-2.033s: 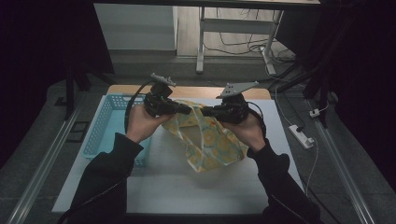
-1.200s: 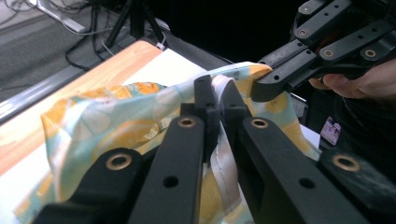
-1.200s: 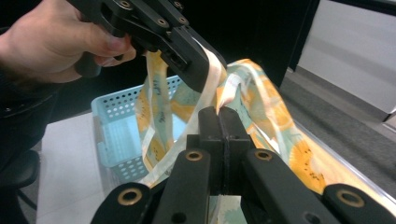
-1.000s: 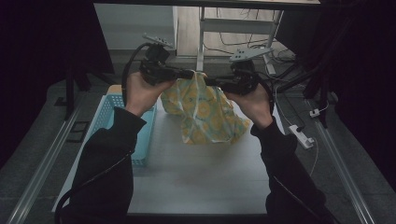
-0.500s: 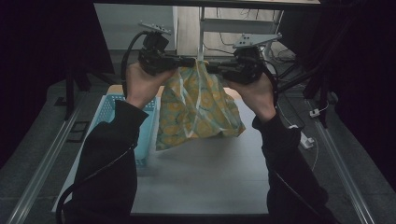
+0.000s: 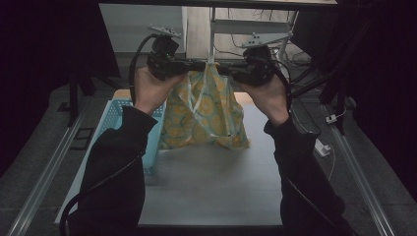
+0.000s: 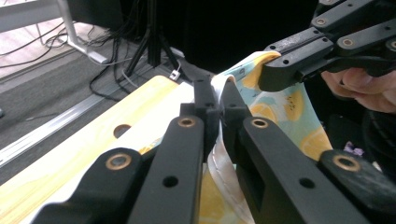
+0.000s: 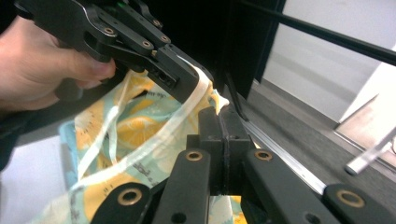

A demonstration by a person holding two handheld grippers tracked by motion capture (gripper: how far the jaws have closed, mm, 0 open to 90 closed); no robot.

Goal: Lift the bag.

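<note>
Lemon-print cloth [image 6: 204, 115] aloft, apparently clamped between left gripper [image 6: 196, 65] and right gripper [image 6: 225, 69].

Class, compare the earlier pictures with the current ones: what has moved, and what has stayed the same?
Both hands lifted the lemon-print cloth off the table until it hangs between them. The left tool and right tool each stayed clamped on its top edge throughout. The blue basket did not move.

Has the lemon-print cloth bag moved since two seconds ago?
Yes. The cloth bag has been lifted: earlier it lay low beside the blue basket; now it hangs above the table, gripped by the left gripper and right gripper.
</note>
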